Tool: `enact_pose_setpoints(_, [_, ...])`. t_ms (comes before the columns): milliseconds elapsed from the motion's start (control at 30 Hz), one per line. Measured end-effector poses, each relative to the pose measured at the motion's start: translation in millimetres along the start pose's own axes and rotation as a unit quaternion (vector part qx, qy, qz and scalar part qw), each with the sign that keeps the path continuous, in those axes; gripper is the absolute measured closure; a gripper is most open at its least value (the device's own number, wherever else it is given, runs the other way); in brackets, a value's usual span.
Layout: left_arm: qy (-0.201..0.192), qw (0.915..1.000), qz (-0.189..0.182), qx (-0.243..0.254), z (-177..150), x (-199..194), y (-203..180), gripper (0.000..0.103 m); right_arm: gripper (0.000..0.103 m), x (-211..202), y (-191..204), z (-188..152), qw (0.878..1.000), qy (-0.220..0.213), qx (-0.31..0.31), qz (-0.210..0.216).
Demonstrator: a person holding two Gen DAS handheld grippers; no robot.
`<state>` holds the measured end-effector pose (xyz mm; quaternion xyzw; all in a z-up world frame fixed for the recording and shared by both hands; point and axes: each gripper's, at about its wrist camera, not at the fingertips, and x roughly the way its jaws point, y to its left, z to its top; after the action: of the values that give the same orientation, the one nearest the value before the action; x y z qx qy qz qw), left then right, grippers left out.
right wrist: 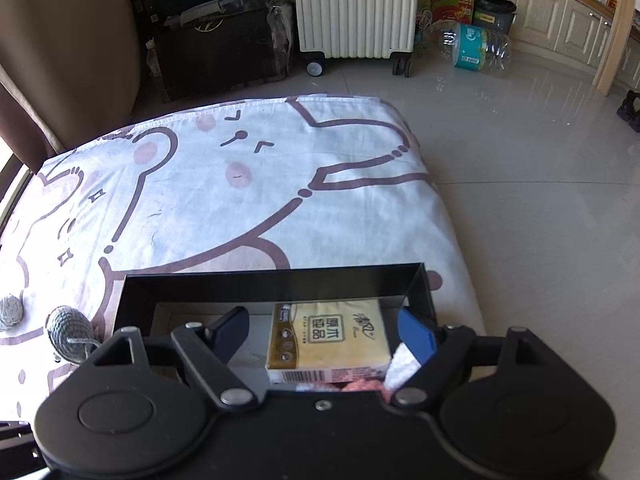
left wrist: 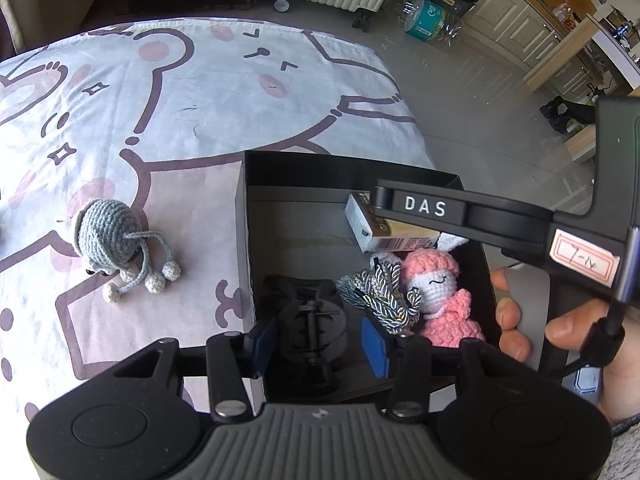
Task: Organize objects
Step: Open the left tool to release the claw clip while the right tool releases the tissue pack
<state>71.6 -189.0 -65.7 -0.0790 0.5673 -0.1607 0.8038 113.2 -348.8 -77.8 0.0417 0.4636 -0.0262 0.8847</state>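
Note:
An open black box (left wrist: 348,168) (right wrist: 272,284) stands on the cartoon-print cloth near the table's right edge. Inside lie a black screw clamp (left wrist: 312,328), a blue-white tassel cord (left wrist: 380,296), a pink crochet doll (left wrist: 436,288) and a yellow tissue pack (right wrist: 328,340) (left wrist: 384,236) resting partly on the doll. My left gripper (left wrist: 320,342) straddles the clamp, with a slim gap at its right pad. My right gripper (right wrist: 324,332) stands open around the tissue pack, both pads clear of it. A grey crochet toy (left wrist: 108,240) (right wrist: 68,332) lies on the cloth left of the box.
A hand (left wrist: 516,320) holds the right gripper beside the box's right wall. A second small grey knitted piece (right wrist: 10,312) lies at the cloth's left edge. Beyond the table are tiled floor, a white ribbed suitcase (right wrist: 352,8) and packed water bottles (right wrist: 476,48).

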Motion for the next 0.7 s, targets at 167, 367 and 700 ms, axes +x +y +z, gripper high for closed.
enact_pose_setpoints(167, [-0.014,0.9999,-0.005,-0.002,2.6,-12.3,1.3,0.051,0.050,-3.0,-12.9,-0.9,0.999,0.003,0.037,0.014])
enact_pose_setpoints(367, [-0.049,0.9987,0.006,0.008,5.3,-26.1,0.2,0.048,0.056,-3.8,-5.6,-1.0,0.997,0.016,0.050,0.048])
enact_pose_setpoints(700, [-0.038,0.9992,0.015,0.000,7.9,-24.5,14.2,0.048,0.056,21.4,7.8,-11.3,0.999,0.054,0.002,-0.006])
